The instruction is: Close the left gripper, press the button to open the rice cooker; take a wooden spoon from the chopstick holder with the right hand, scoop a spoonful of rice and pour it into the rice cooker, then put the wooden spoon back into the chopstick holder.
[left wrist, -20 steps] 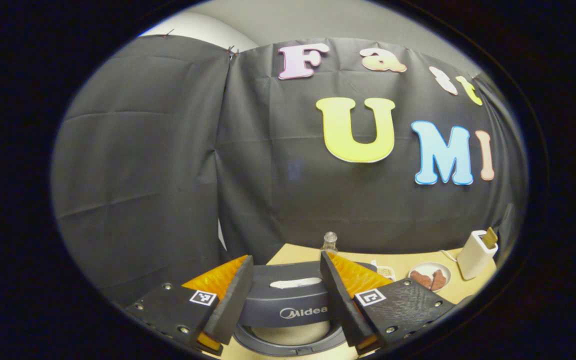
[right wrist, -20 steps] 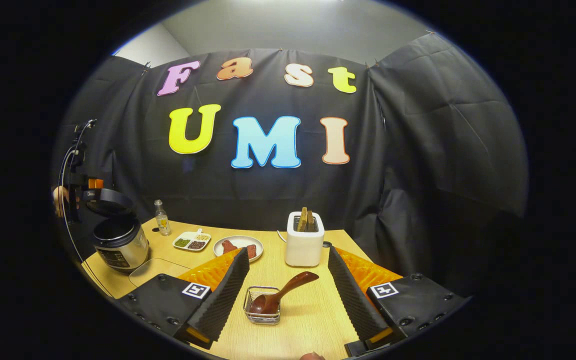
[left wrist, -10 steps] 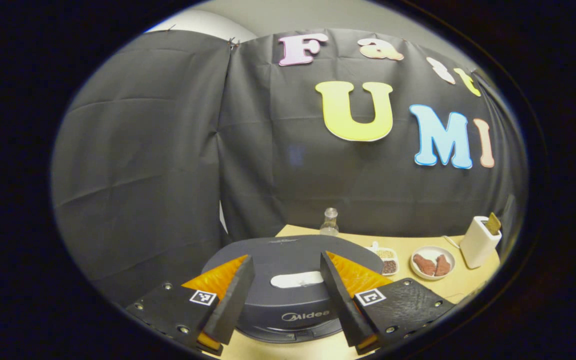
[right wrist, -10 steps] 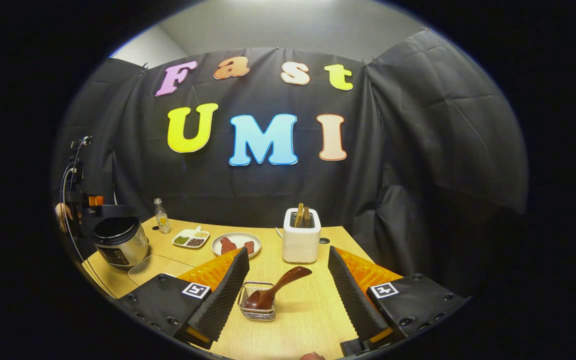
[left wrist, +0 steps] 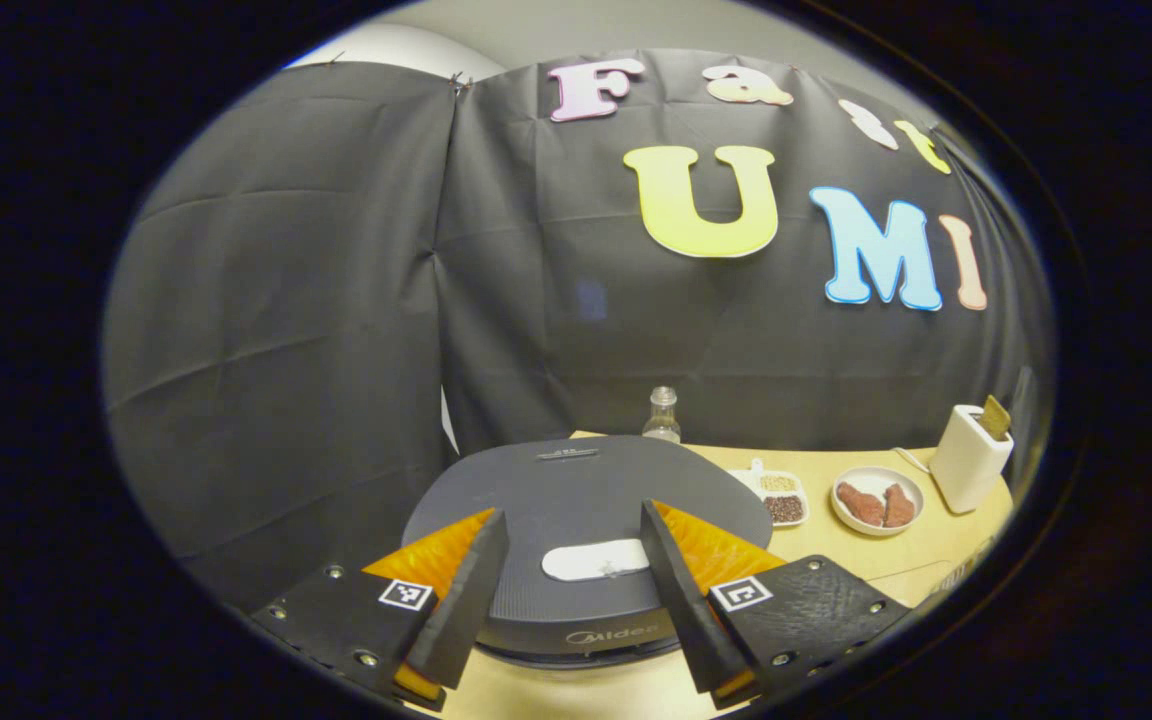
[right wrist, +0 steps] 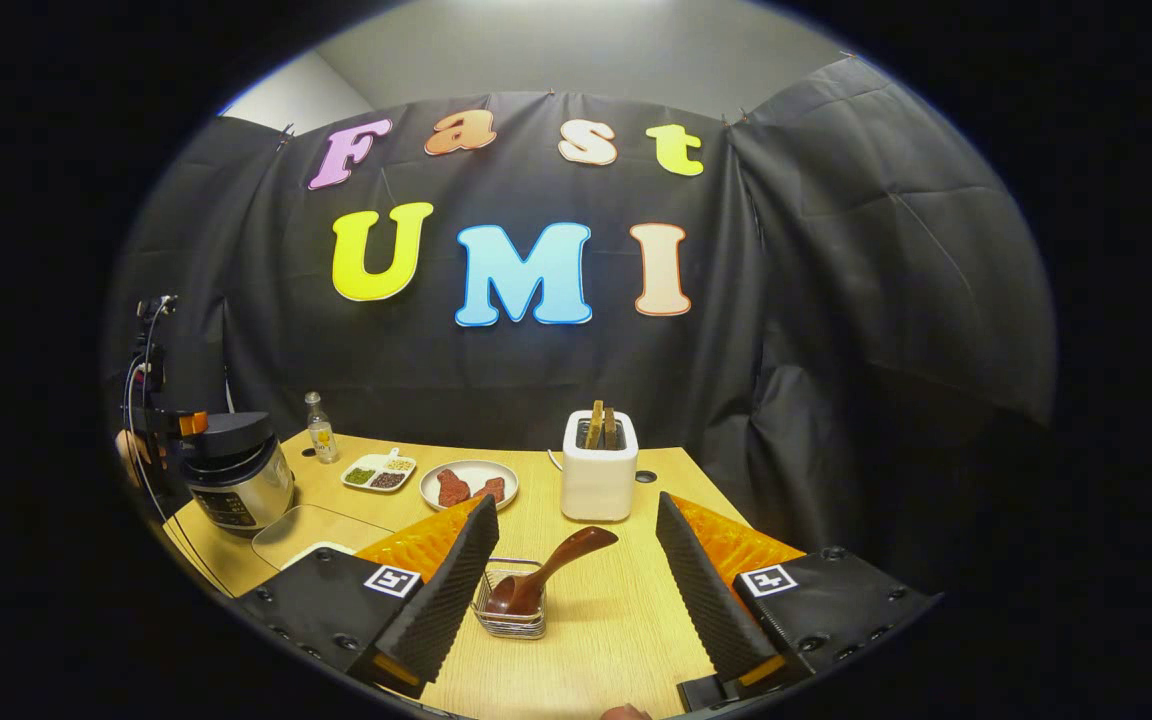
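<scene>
The dark rice cooker [left wrist: 586, 490] sits right below my left gripper [left wrist: 569, 520], its lid down flat. The pale button [left wrist: 596, 560] on the lid lies between my open fingers, and nothing is held. In the right gripper view the rice cooker [right wrist: 236, 480] stands at the table's far left with the left gripper [right wrist: 161, 420] over it. My right gripper [right wrist: 576, 505] is open above the wire chopstick holder [right wrist: 508, 620]. The wooden spoon [right wrist: 551, 570] rests in the holder, bowl down, handle leaning up to the right.
A white toaster [right wrist: 598, 480] with bread stands at the back of the wooden table [right wrist: 616, 620]. Left of it are a plate [right wrist: 469, 485] with brown pieces, a divided dish [right wrist: 378, 472] of grains and a small bottle [right wrist: 316, 428]. A clear tray [right wrist: 316, 530] lies beside the cooker.
The rice cooker's lid was raised a second ago and has come down shut under the left gripper. The right gripper has drifted slightly, still open over the holder.
</scene>
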